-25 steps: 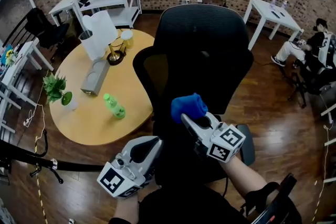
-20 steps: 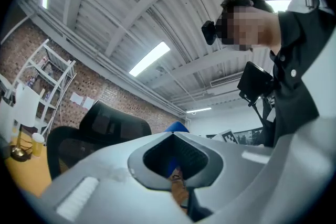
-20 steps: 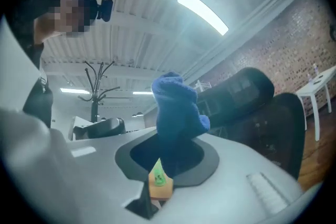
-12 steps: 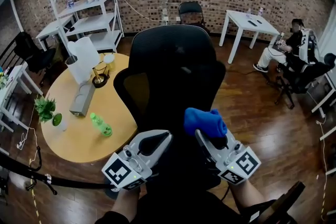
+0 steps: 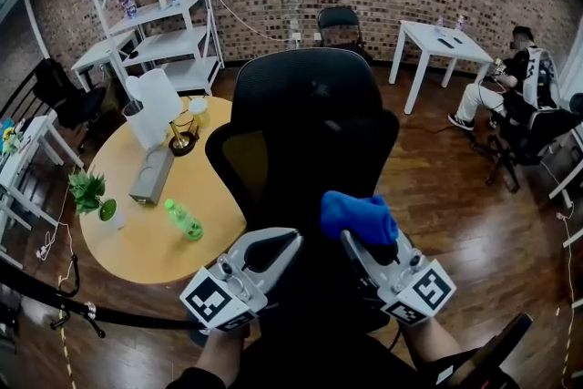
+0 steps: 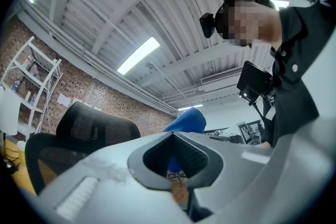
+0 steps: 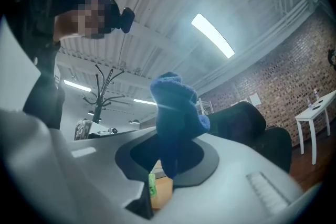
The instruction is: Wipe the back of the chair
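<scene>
One blue cloth [image 5: 357, 215] clamped in right gripper [image 5: 364, 238] jaws, left gripper [image 5: 282, 241] jaws closed together, empty

Both grey two-jaw grippers sit low and side by side, angled forward and up. The left gripper [image 5: 278, 241] has its jaws pressed together on nothing, and the right gripper [image 5: 355, 239] is clamped on a bunched blue cloth [image 5: 357, 214].

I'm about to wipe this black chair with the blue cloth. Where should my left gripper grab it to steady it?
On the chair, probably the back's left rim, coming from the left with the left gripper jaws opened across it. It's a narrow frame edge around see-through mesh, nearest that gripper. The right gripper holds the blue cloth.
</scene>
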Demonstrator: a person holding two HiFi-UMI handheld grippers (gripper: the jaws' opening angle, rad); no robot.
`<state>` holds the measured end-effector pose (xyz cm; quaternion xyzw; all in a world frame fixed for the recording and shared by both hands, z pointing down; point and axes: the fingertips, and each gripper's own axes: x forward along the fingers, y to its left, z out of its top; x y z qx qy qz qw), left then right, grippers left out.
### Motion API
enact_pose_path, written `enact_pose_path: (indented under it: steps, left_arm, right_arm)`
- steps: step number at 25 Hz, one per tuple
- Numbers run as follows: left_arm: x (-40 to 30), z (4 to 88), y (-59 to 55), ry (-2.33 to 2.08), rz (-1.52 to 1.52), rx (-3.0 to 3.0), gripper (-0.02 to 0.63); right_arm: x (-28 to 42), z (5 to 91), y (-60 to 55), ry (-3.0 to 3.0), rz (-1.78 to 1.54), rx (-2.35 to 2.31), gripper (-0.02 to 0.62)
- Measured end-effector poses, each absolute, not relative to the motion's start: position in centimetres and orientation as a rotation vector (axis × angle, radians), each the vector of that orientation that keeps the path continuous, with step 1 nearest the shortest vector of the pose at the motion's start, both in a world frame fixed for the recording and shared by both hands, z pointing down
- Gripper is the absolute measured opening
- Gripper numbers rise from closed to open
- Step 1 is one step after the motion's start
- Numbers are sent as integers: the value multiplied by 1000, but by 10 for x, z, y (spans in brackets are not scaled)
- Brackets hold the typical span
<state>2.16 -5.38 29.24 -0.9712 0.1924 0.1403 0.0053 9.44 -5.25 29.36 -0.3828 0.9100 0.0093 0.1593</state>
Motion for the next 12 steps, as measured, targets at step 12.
enact_pose_path:
  steps: [12]
  left_arm:
    - [30,295,-52,625,431,-3052,2]
  right_arm:
    - [102,291,-43,2584,32,-1064,54]
